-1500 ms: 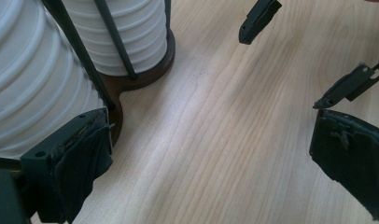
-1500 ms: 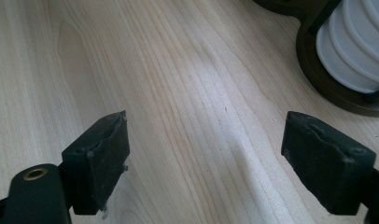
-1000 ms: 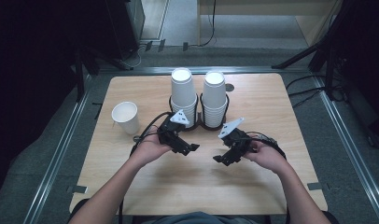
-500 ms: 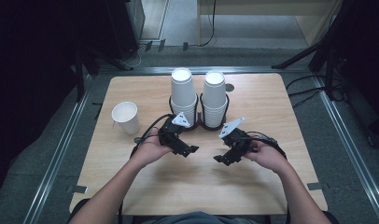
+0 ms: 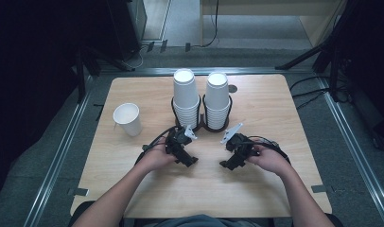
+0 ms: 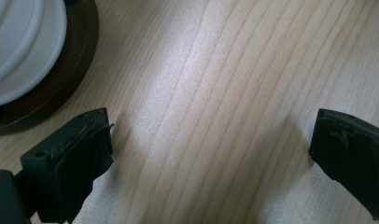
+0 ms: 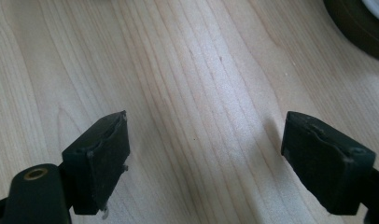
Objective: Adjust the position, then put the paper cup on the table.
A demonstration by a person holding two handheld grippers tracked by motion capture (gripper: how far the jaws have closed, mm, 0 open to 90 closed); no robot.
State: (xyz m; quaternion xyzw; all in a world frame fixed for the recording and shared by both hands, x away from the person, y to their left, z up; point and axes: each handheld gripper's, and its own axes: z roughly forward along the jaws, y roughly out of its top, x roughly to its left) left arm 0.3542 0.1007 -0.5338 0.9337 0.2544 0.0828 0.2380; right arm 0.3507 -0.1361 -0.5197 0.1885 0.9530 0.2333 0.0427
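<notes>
High view: both hands rest low on the surface (image 5: 133,198), each holding a hand-held gripper. The left hand-held gripper (image 5: 189,161) and right hand-held gripper (image 5: 225,165) point inward toward each other, just in front of the holder (image 5: 202,126) with its two cup stacks (image 5: 186,97). A single cup (image 5: 127,118) stands upright, well apart to the left. Nothing has shifted over the last second; hands, cups and holder sit as before, so the work looks not yet begun.

Left gripper view: jaws spread wide over bare wood, holding nothing. The holder's dark base (image 6: 66,79) and the left stack's rims (image 6: 24,46) sit near the left jaw.

Right gripper view: jaws likewise spread and empty, with the holder's edge (image 7: 355,28) at the upper right.
</notes>
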